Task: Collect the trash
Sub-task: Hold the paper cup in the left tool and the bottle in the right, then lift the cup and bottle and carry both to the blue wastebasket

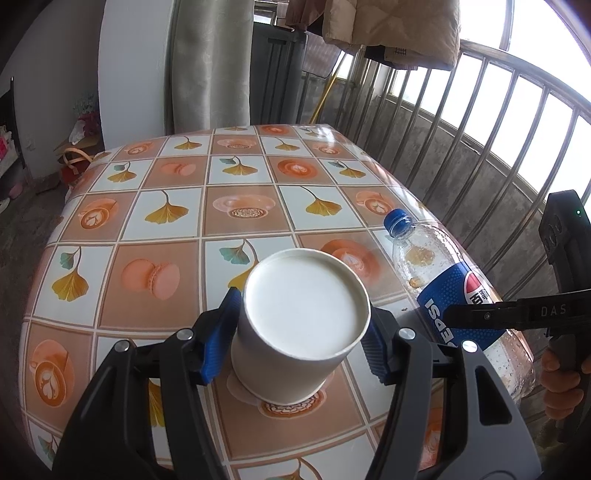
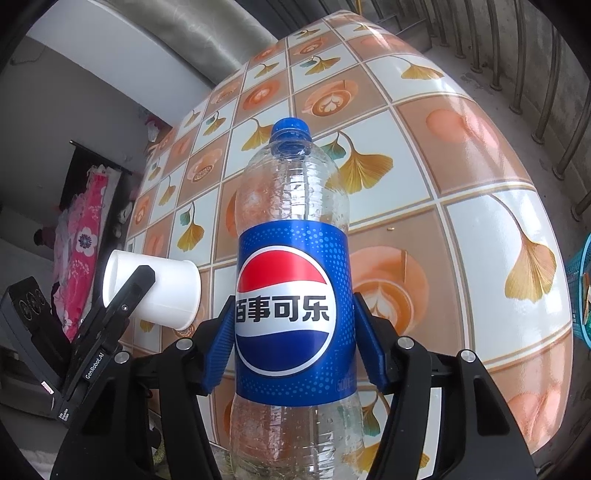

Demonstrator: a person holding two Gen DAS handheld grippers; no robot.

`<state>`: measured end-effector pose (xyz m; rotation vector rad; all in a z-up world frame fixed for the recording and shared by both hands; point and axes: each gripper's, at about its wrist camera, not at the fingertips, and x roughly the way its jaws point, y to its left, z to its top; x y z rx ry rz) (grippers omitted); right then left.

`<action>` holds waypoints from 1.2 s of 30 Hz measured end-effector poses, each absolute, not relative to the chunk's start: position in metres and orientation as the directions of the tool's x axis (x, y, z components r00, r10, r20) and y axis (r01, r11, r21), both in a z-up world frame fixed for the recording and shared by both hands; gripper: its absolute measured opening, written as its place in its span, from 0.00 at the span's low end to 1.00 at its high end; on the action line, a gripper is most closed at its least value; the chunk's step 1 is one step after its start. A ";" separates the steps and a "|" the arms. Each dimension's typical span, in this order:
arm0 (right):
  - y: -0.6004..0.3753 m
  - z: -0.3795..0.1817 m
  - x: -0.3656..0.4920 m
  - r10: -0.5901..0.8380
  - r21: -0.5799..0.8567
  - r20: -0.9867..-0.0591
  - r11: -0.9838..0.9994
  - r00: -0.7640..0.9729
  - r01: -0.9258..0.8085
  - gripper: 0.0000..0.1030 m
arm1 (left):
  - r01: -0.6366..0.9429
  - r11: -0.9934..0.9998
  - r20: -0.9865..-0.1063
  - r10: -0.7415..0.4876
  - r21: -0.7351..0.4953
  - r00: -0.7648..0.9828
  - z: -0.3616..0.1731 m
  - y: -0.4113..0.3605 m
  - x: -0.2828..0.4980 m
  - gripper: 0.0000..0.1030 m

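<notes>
A white paper cup (image 1: 295, 325) stands wide end up on the tiled-pattern tablecloth (image 1: 236, 206). My left gripper (image 1: 303, 321) is shut on it, one blue pad pressing on each side of its wall. To the right stands a clear plastic cola bottle (image 1: 454, 295) with a blue cap and a blue label, near the table's right edge. In the right wrist view the bottle (image 2: 291, 317) fills the middle, and my right gripper (image 2: 295, 314) is shut on its label, pads touching both sides. The cup (image 2: 162, 291) and a left finger (image 2: 125, 299) show at the left there.
A metal railing (image 1: 480, 147) runs close along the table's right side. A curtain (image 1: 207, 74) and hanging clothes (image 1: 388, 29) are behind the table. A blue basket (image 2: 580, 291) sits past the table's right edge. A hand (image 1: 561, 373) holds the right gripper's handle.
</notes>
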<state>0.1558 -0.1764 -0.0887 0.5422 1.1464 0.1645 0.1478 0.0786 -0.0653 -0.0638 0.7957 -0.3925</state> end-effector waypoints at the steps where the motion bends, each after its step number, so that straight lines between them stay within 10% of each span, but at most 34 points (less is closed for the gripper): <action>1: -0.177 -0.088 0.156 0.394 0.489 -0.819 0.860 0.417 0.147 0.57 | 0.319 0.926 -0.683 -0.367 -0.203 0.631 -0.065 0.079 0.148 0.55; 36: -0.202 -0.064 0.119 0.406 0.545 -0.754 0.825 0.517 0.148 0.56 | 0.398 0.905 -0.640 -0.395 -0.149 0.659 -0.028 0.050 0.123 0.55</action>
